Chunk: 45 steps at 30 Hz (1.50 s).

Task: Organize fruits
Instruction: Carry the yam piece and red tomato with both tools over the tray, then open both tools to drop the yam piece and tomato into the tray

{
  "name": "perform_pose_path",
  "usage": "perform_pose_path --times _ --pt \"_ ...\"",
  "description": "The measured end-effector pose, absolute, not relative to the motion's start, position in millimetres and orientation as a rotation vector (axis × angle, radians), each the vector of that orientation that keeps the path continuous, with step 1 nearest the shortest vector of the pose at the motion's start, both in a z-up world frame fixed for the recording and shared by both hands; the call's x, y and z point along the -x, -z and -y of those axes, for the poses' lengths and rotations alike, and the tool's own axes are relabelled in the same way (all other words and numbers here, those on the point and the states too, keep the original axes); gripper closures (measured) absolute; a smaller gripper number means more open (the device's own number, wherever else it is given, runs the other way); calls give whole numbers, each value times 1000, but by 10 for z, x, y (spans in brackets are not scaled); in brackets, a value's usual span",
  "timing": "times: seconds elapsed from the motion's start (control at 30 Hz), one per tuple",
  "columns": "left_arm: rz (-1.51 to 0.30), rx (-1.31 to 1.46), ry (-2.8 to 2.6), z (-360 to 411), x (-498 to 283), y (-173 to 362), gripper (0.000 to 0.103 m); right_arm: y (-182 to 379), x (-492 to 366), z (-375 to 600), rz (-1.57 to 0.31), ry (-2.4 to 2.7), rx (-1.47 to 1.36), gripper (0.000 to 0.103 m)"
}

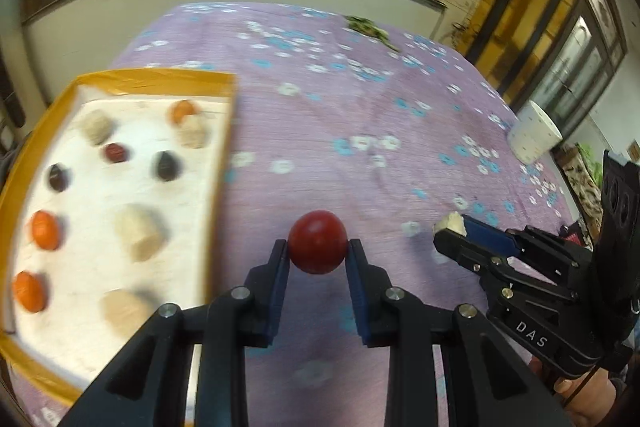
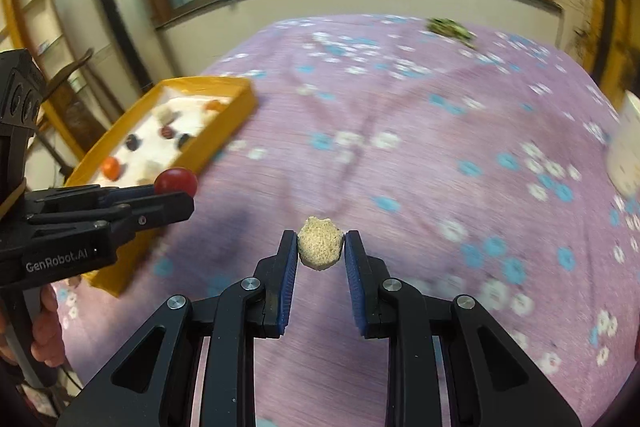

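The left gripper [image 1: 318,247] is clamping a round red fruit [image 1: 318,242] between its blue-padded fingertips, holding it above the purple flowered cloth [image 1: 360,99] just to the right of the yellow-rimmed tray [image 1: 224,163]. The right gripper [image 2: 321,245] is pinching a pale, rough-textured chunk of fruit [image 2: 321,245] between its own pads, also held over the cloth and well apart from the tray. In the left wrist view the right gripper [image 1: 450,231] is showing at the right side with the pale chunk [image 1: 450,223] sticking out past its tips; in the right wrist view the left gripper [image 2: 176,187] is reaching in from the left with the red fruit [image 2: 176,181] at its tip, in front of the tray's near edge [image 2: 216,139]. The tray's white lining is carrying orange fruits [image 1: 45,230], dark reddish-brown ones [image 1: 116,153] and pale beige pieces [image 1: 140,231], lying apart from one another, though blur is hiding their exact kind. A white dotted cup [image 1: 534,133] is standing at the cloth's right edge, and a small green heap [image 1: 366,27] is lying at the far side.
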<state>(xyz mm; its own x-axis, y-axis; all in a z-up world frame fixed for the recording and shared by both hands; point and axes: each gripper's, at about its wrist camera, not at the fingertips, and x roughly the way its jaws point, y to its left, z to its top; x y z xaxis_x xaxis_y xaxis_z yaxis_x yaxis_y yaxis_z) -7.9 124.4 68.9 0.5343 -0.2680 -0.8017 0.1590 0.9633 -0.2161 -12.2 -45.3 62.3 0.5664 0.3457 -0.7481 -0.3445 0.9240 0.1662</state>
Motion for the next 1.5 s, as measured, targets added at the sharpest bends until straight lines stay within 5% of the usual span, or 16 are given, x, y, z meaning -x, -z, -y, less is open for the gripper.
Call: perform_pose_path --times 0.87,1.5 --pt "-917 636 -445 -2669 671 -372 72 -591 -575 -1815 -875 -1115 430 80" --pt "-921 632 -595 -2702 454 -251 72 -269 -827 -2280 -953 -1159 599 80"
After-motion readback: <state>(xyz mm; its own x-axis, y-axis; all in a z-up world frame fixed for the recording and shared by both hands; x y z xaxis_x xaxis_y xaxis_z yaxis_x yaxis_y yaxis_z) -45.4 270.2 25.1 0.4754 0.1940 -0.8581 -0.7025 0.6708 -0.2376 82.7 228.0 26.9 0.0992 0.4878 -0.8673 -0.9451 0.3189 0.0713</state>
